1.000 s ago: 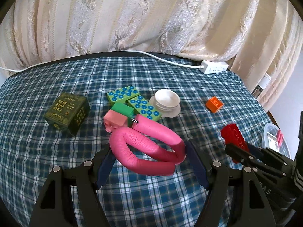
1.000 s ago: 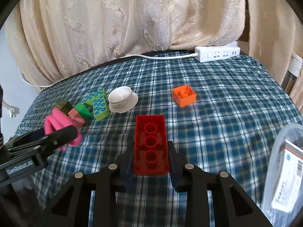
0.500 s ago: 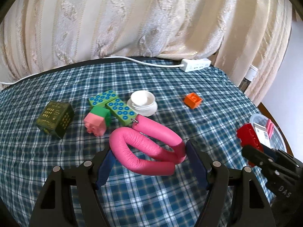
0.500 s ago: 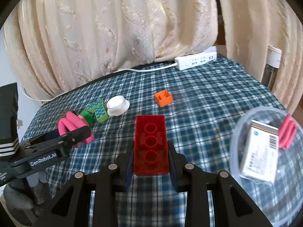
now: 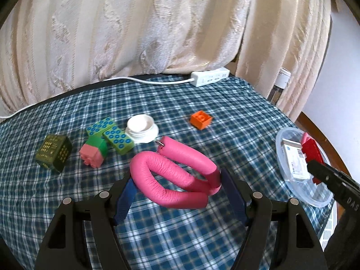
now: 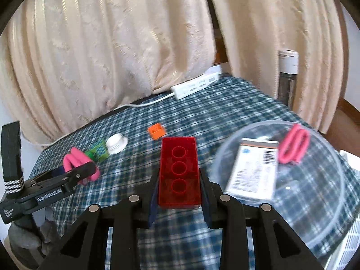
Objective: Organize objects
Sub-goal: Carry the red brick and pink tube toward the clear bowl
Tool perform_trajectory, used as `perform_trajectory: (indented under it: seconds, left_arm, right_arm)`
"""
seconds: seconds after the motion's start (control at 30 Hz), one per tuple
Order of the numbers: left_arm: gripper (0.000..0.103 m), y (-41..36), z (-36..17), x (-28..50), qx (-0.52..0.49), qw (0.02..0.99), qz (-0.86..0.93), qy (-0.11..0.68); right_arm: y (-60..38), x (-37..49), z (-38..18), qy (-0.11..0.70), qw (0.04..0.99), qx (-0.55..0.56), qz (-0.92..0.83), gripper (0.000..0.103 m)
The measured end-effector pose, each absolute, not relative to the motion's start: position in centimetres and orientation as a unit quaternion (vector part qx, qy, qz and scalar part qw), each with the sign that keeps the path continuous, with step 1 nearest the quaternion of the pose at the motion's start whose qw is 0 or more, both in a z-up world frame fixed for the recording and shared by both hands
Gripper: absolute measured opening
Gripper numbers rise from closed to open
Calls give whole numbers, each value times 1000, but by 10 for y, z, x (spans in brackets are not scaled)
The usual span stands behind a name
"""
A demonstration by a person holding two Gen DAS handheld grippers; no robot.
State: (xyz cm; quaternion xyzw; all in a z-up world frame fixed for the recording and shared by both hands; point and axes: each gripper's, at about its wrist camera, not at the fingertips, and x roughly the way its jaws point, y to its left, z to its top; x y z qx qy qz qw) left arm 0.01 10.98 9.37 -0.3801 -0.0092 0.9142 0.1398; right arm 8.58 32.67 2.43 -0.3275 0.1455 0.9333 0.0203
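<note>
Above the checked worktop, we carry two things.
Left tool pinches the pink padded loop; right tool pinches the red brick.

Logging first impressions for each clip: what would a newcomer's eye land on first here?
Most likely the red brick clamped in the right tongs, filling the foreground of the right wrist view beside the clear tub that holds a white box and a pink loop. In the left wrist view, the pink tube bent between the left tongs stands out against the blue checked cloth.
</note>
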Motion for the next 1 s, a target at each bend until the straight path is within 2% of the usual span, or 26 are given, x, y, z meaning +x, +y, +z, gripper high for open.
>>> perform_trajectory:
  seconds: [0.3, 1.0]
  left_arm:
    - [74, 147, 99, 6, -382, 165, 909, 12]
    - [74, 220, 106, 16, -381, 209, 899, 60]
  right_arm:
    - [380, 110, 24, 175, 74, -310, 932, 33]
    - [447, 133, 4, 208, 134, -304, 920, 33]
